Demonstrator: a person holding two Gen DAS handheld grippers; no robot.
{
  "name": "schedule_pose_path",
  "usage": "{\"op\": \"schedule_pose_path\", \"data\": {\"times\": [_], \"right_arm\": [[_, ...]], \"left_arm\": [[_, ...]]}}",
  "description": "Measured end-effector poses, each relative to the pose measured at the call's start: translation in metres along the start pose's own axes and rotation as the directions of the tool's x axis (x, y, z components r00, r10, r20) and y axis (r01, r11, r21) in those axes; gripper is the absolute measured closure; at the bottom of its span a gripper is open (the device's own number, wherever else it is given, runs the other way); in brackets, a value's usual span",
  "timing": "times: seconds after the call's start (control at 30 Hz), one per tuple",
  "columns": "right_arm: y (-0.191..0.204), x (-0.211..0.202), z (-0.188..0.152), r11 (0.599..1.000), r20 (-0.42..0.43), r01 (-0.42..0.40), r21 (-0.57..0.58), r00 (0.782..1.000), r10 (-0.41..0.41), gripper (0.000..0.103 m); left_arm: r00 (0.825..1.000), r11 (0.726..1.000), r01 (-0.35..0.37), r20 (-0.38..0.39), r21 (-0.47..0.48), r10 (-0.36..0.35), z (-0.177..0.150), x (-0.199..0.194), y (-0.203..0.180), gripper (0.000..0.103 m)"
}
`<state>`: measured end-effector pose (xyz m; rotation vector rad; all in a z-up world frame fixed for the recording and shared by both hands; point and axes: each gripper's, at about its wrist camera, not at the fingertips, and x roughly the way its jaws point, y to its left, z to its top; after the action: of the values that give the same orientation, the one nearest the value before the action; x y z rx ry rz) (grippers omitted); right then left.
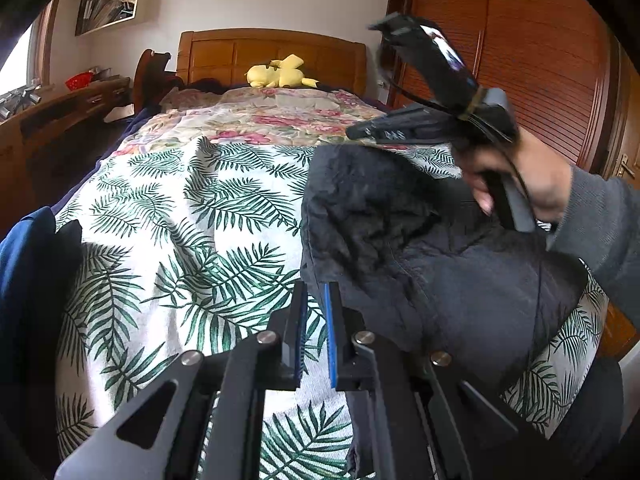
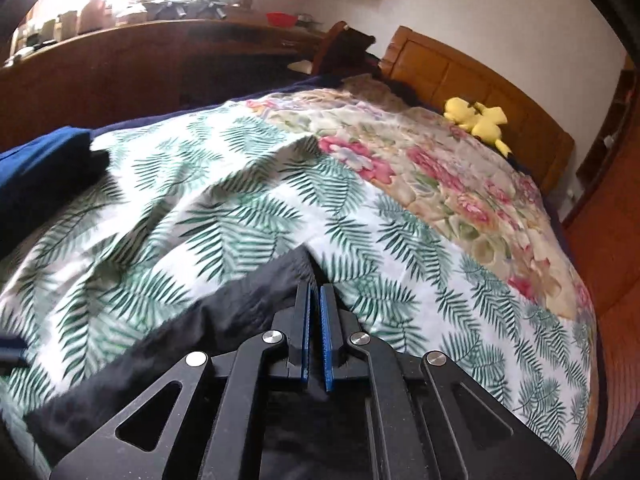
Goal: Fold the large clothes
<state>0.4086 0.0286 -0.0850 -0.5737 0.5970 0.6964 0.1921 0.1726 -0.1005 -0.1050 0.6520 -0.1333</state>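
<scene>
Across the bed (image 1: pixel 168 208), over the palm-leaf sheet (image 1: pixel 208 216), we have a dark padded jacket (image 1: pixel 420 264) bunched up on the right side of the left wrist view, its lining rumpled and one edge lifted. Left gripper (image 1: pixel 316 332) sits low at the near edge, blue pads nearly together, and the jacket's hem runs right up against the right-hand finger; whether any cloth is actually pinched between the fingers cannot be told from here. Right gripper (image 1: pixel 360 133), seen from the left camera, is up at the jacket's far edge, held by a hand (image 1: pixel 524 184) in a grey sleeve (image 1: pixel 600 232) (a fair bit of blur on it). From its own camera the right gripper (image 2: pixel 315 328) shows its fingers drawn narrow, with black jacket fabric (image 2: pixel 224 320) rising from the left to the finger roots, so it looks clamped on that cloth. Beyond the leaf sheet lies a floral quilt (image 1: pixel 280 116), and a yellow plush toy (image 1: pixel 280 74) rests against the wooden headboard (image 1: pixel 272 56). Blue folded cloth (image 1: pixel 24 264) sits at the bed's left edge, and a cluttered desk (image 2: pixel 120 40) runs along the far left wall under the window. Wardrobe doors (image 1: pixel 520 60) fill the right.
</scene>
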Motion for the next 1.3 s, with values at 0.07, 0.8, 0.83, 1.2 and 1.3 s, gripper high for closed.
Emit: {"op": "schedule_pose_path", "data": {"times": [0.07,0.8,0.83,1.2,1.3], "right_arm": [[-0.002,0.004,0.007,1.0,0.011,0.023,0.005,1.0,-0.023,0.101],[-0.217,-0.081,-0.208,0.881,-0.237,0.285,0.378,0.95,-0.205,0.055],[-0.231,-0.082,-0.222,0.863,-0.259,0.288,0.415,0.947,-0.191,0.055],[-0.3,-0.044,-0.28,0.713,-0.341,0.265,0.65,0.939,-0.039,0.055],[-0.311,-0.03,-0.289,0.678,-0.347,0.25,0.691,0.938,0.008,0.055]], "left_arm": [[1.0,1.0,0.0,-0.002,0.0,0.0,0.0,0.001,-0.001,0.098],[0.998,0.993,0.07,-0.017,0.095,-0.068,0.008,0.018,-0.06,0.098],[0.997,0.993,0.072,-0.018,0.097,-0.071,0.008,0.019,-0.063,0.098],[0.995,0.987,0.088,-0.048,0.136,-0.082,0.005,0.029,-0.088,0.098],[0.995,0.986,0.085,-0.054,0.14,-0.079,0.005,0.032,-0.09,0.098]]}}
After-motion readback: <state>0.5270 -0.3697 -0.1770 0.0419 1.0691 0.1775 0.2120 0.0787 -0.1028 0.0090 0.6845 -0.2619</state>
